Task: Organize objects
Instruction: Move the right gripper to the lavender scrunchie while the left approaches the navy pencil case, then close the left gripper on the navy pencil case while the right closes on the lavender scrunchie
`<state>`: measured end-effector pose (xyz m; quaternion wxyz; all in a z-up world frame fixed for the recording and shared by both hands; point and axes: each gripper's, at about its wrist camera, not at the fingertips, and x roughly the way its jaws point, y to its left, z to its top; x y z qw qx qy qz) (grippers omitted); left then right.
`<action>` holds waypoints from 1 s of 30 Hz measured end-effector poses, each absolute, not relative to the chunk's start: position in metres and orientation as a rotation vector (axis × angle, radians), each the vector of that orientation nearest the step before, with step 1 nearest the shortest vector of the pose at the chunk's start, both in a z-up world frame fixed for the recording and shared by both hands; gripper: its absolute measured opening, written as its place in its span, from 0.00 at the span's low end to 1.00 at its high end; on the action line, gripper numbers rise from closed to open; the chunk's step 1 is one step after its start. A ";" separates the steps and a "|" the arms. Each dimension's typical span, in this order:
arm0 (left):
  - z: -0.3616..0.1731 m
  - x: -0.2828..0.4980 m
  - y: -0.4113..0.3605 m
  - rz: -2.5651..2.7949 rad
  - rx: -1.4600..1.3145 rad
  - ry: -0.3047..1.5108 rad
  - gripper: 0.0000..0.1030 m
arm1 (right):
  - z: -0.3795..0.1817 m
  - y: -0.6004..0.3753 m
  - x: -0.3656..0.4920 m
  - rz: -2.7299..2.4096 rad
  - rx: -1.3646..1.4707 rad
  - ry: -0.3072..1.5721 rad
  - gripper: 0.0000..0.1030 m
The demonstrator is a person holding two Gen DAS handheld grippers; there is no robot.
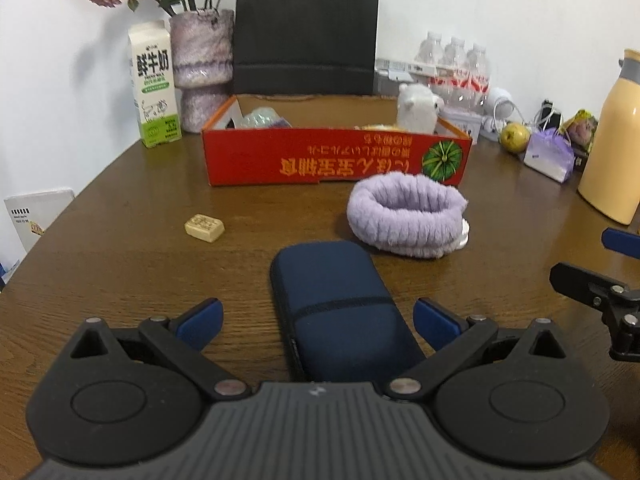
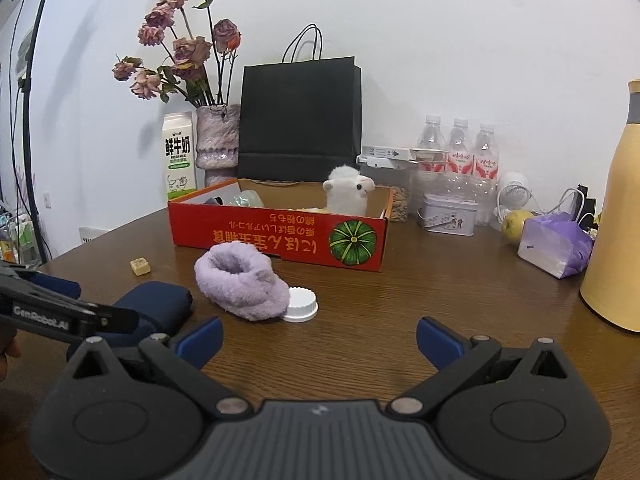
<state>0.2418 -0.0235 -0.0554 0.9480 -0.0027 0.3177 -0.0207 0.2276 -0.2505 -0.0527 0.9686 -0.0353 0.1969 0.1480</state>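
Note:
A navy blue case (image 1: 336, 304) lies on the brown table between the open fingers of my left gripper (image 1: 318, 326), which straddles its near end without closing on it. The case also shows in the right wrist view (image 2: 156, 300). A purple fluffy band (image 1: 406, 214) lies beyond it, with a white lid (image 2: 300, 305) against it. A small tan tile (image 1: 204, 227) lies to the left. The red cardboard box (image 1: 336, 156) holds a white plush alpaca (image 1: 418, 108) and other items. My right gripper (image 2: 318, 342) is open and empty above bare table.
Along the wall stand a milk carton (image 1: 154, 84), a vase of dried roses (image 1: 202, 68), a black paper bag (image 1: 306, 32), water bottles (image 1: 456, 68), a tin (image 2: 450, 213), a pear (image 1: 515, 136), a purple tissue pack (image 1: 548, 156) and a yellow flask (image 1: 616, 140).

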 end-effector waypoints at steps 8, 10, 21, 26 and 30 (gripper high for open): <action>-0.071 0.266 -0.033 -0.008 0.007 0.740 1.00 | -0.055 -0.249 0.229 0.292 -0.077 0.411 1.00; -0.074 0.270 -0.034 0.007 0.004 0.751 1.00 | -0.056 -0.250 0.229 0.293 -0.076 0.413 1.00; -0.077 0.271 -0.036 0.043 -0.012 0.726 0.82 | -0.056 -0.249 0.229 0.302 -0.077 0.415 1.00; -0.073 0.265 -0.034 0.033 -0.019 0.697 0.67 | -0.057 -0.248 0.230 0.297 -0.078 0.420 1.00; -0.071 0.266 -0.031 0.017 -0.024 0.693 0.64 | -0.059 -0.247 0.232 0.292 -0.083 0.429 1.00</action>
